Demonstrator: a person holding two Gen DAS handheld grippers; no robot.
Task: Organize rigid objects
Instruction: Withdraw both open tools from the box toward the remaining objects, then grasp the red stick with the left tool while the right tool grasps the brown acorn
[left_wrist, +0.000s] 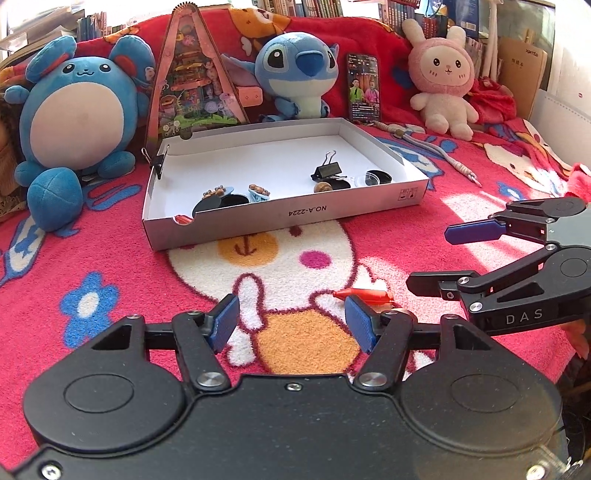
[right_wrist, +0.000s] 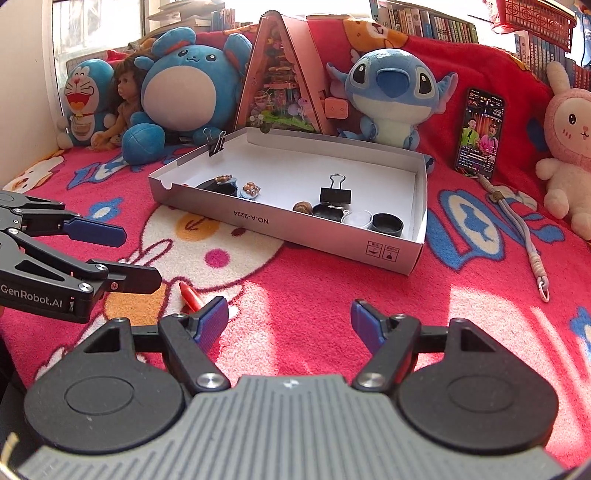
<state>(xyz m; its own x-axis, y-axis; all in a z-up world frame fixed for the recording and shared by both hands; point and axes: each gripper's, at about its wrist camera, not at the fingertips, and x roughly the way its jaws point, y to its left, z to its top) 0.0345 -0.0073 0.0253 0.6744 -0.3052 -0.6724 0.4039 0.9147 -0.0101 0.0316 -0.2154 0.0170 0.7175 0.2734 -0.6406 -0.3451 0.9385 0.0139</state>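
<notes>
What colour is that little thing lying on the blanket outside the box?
Orange-red; clearest in the right wrist view.

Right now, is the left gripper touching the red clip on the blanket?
Apart: the right wrist view shows the left gripper hovering clear of the red clip.

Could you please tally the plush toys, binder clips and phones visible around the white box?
Plush toys: 4: round blue mouse, Stitch, pink bunny, Doraemon.
Binder clips: 2: one on the box wall, one inside the box.
Phones: 1.
Total: 7.
</notes>
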